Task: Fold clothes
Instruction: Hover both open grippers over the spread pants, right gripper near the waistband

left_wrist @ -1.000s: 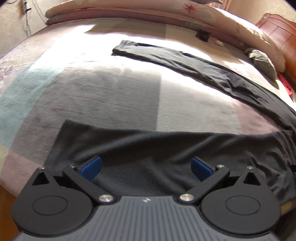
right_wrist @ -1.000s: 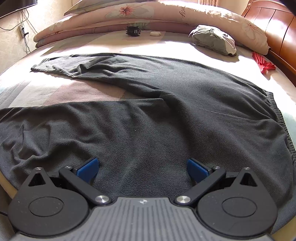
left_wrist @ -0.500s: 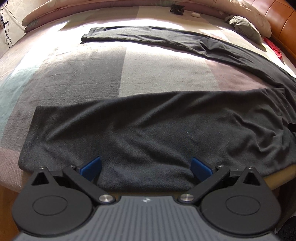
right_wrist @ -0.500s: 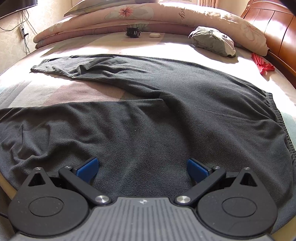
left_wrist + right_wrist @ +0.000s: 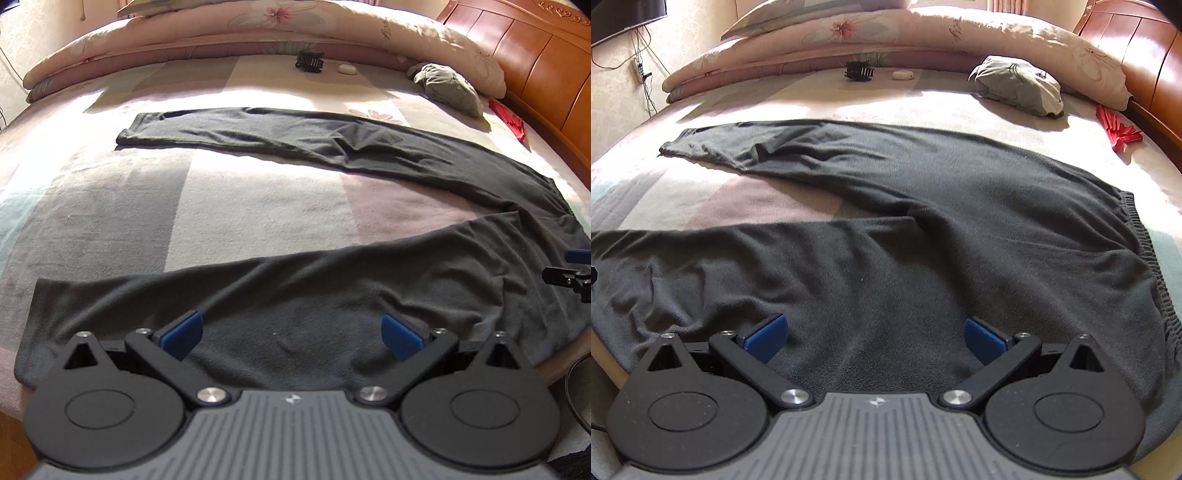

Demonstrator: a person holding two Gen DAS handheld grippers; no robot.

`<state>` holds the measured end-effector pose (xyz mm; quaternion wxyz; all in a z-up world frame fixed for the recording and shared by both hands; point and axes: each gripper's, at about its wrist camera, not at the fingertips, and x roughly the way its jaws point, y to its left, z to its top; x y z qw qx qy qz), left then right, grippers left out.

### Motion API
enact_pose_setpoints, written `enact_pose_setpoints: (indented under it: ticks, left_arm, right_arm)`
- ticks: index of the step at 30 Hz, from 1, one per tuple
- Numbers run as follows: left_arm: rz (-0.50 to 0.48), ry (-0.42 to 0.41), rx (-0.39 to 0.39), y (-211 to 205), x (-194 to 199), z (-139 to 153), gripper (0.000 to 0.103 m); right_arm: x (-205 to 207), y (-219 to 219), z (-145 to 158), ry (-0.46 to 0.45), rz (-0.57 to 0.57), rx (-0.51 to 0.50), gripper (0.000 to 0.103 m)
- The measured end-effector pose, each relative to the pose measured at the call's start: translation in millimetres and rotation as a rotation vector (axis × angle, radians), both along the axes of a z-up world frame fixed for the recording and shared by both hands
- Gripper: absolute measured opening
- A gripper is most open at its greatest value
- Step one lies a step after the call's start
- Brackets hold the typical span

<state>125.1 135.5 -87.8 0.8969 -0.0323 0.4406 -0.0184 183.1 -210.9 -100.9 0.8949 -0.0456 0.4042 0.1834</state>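
Bedding fills both views: we see a striped bedspread (image 5: 258, 199) in pale pink, grey and cream, with a floral quilt (image 5: 923, 33) rolled along its far edge and a wooden headboard (image 5: 535, 62) at the right. Across the spread lie dark grey trousers (image 5: 923, 229), legs splayed in a V, one leg running along the near edge and the other angling away toward the left. Only our right wrist view shows the ribbed waistband (image 5: 1145, 251) in full, at the right end; our left wrist view shows the near leg's cuff (image 5: 33, 332) at the left, which the right view cuts off.

Our left gripper (image 5: 291, 332) hovers over the near leg, blue pads spread wide, nothing between them. Our right gripper (image 5: 875, 334) sits over the seat area, equally wide and empty; its tip also shows at the right margin of the left view.

Smaller things sit toward the quilt: a bundled grey-green cloth (image 5: 1019, 85), a red fan (image 5: 1119, 129) near the headboard, a black hair claw (image 5: 860, 71), and a small white object (image 5: 903, 74). A wall cable appears only in the right view.
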Motion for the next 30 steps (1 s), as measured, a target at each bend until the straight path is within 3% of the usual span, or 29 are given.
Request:
enact_pose_setpoints:
  ticks: [4,7,13,17,20,26,30]
  left_arm:
    - [-0.054,0.017,-0.018,-21.5,9.5,-7.2,0.102]
    - [-0.068,0.048,-0.008,-33.4,11.7,-18.1,0.102]
    - [-0.080,0.089,0.045,-44.9,12.3,-34.5,0.102]
    - [-0.068,0.090,0.047,-44.9,12.4,-35.0,0.102]
    - [-0.062,0.088,0.045,-43.7,9.6,-34.7,0.102]
    - [-0.057,0.084,0.006,-42.5,9.0,-27.0,0.102]
    - [-0.083,0.055,0.010,-52.2,9.8,-16.3,0.102]
  right_arm:
    - [-8.2,-12.6,1.1,0.004,0.020,-0.035,0.103]
    - [-19.2,-23.4,-14.4,0.041,0.009,-0.098,0.103]
    - [-41.7,-49.1,-14.5,0.053,-0.013,-0.087,0.103]
    - [-37.1,-56.6,-8.4,0.014,-0.038,-0.051,0.103]
    - [-30.5,-70.0,-19.1,0.073,-0.096,-0.033,0.103]
    - [-50.5,-97.8,-14.9,0.064,-0.112,0.022,0.103]
    - [-31.0,-114.4,3.8,-0.012,-0.185,0.082,0.103]
